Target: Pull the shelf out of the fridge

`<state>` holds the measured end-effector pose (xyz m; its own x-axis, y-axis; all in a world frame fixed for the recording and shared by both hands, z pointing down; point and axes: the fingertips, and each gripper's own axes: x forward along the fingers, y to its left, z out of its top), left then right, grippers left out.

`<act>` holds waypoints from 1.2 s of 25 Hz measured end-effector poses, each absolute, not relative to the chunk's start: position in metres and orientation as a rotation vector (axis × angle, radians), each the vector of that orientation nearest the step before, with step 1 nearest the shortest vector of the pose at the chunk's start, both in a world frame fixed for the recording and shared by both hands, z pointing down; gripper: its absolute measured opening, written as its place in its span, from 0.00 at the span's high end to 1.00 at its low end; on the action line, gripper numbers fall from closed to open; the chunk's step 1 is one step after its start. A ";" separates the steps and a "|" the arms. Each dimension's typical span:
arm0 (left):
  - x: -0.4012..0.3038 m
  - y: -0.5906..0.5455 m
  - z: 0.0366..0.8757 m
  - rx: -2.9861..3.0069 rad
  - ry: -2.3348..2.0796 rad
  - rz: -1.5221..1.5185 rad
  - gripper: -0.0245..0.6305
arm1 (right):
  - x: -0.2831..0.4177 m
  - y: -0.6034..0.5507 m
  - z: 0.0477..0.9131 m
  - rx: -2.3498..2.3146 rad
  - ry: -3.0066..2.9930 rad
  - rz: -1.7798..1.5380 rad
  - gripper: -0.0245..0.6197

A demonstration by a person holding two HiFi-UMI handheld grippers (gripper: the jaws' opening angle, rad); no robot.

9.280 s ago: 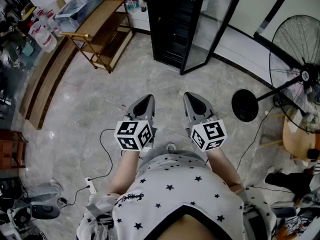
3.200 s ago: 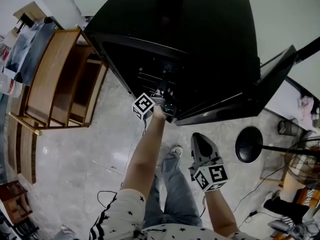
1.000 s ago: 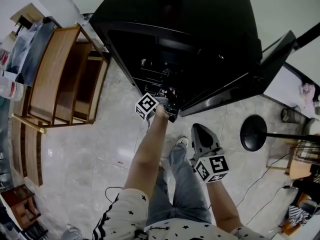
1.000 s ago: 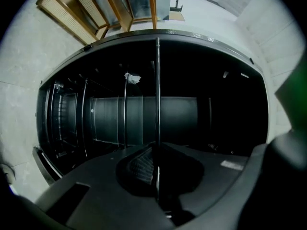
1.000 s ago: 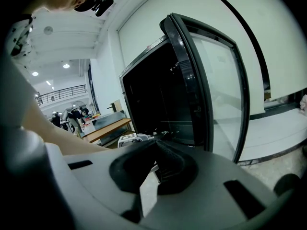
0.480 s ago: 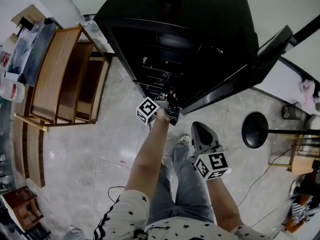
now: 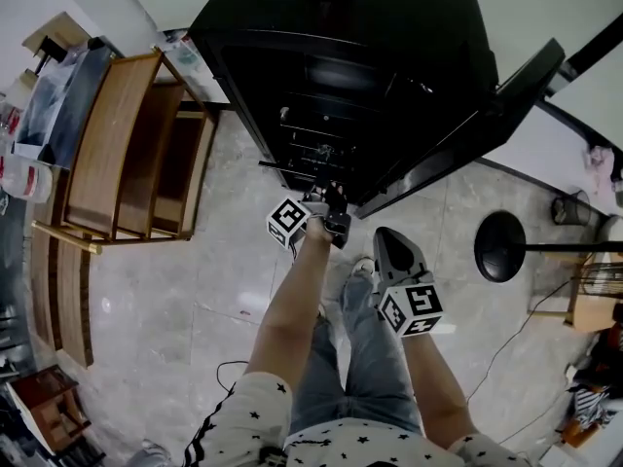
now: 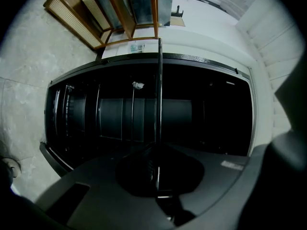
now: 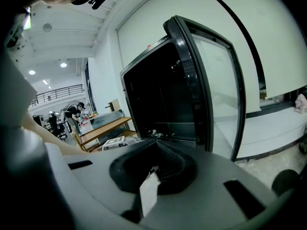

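**Head view, read from the body outward.** The person, in a star-printed shirt (image 7: 360,441), is standing on the grey tiled floor (image 7: 165,290) and is holding both arms forward.

The right tongs (image 7: 386,238) are hanging nearest the body, above the legs and well short of the cabinet. In the right gripper view their jaws are lying clenched together, tip against tip, and are grasping nothing.

The left tongs (image 7: 329,195) are reaching further out on a straight arm, up to the front of the black fridge (image 7: 389,56). In the left gripper view their jaws are clenching the thin front wire of the shelf (image 8: 159,90). There the shelf is showing edge-on, as a bright line running from the jaw tips away across the dark opening.

In the head view the shelf is appearing as a thin wire grid that is projecting partly from the lower part of the opening. Its front bar is crossing just beyond the left tongs, while its rear part is sitting inside the cabinet.

The fridge's glass door (image 7: 492,115) is standing wide open on the right. To the left of the fridge a wooden rack (image 7: 117,154) is standing on the floor. To the right, a fan's round black base (image 7: 500,246) is resting on the tiles.
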<state>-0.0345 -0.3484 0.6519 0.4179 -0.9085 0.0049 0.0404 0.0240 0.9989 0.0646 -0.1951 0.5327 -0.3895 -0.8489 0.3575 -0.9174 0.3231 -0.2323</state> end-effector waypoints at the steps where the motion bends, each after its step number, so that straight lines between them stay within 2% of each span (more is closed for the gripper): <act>1: -0.035 -0.346 0.652 1.338 -0.863 -0.898 0.93 | 0.064 -0.195 0.534 1.628 -2.411 0.600 0.97; 30: -0.047 -0.297 0.650 1.343 -0.864 -0.893 0.93 | 0.055 -0.188 0.557 1.675 -2.369 0.668 0.97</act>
